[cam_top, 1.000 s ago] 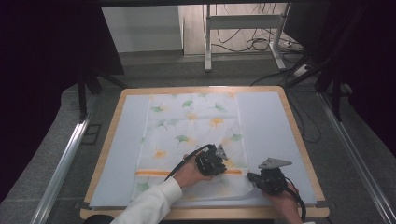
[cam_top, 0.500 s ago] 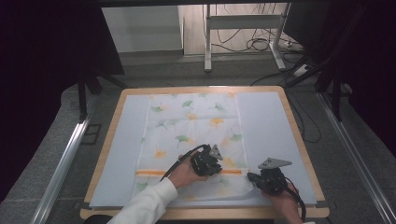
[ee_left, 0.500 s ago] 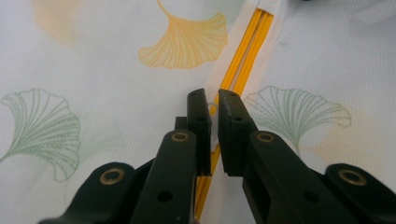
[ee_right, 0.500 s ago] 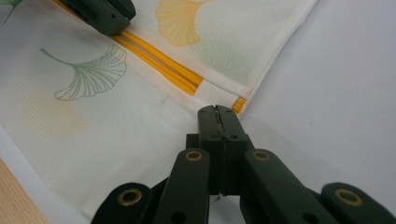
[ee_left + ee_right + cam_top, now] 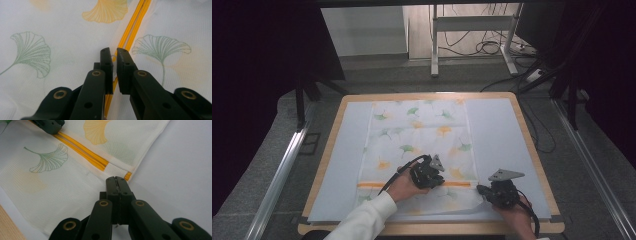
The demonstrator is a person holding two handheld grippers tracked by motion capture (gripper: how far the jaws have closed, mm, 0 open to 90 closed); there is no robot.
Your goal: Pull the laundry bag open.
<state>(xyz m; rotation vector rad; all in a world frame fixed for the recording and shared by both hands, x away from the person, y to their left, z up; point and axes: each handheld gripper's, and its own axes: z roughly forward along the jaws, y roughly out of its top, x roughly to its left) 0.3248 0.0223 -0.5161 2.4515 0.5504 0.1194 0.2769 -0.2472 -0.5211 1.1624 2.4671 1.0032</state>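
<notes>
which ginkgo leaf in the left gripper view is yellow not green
The yellow ginkgo leaf at the top centre, just left of the orange stripe. The other two leaves, far left and right of the stripe, are green outlines.

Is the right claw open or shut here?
Shut: the right claw has its jaws pressed together, apparently pinching the edge of the leaf-print cloth near its orange stripe.

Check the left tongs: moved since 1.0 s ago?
Yes. In the high view the left tongs have slid left along the cloth's orange stripe, away from the right tongs, which stayed at the cloth's right edge.
</notes>
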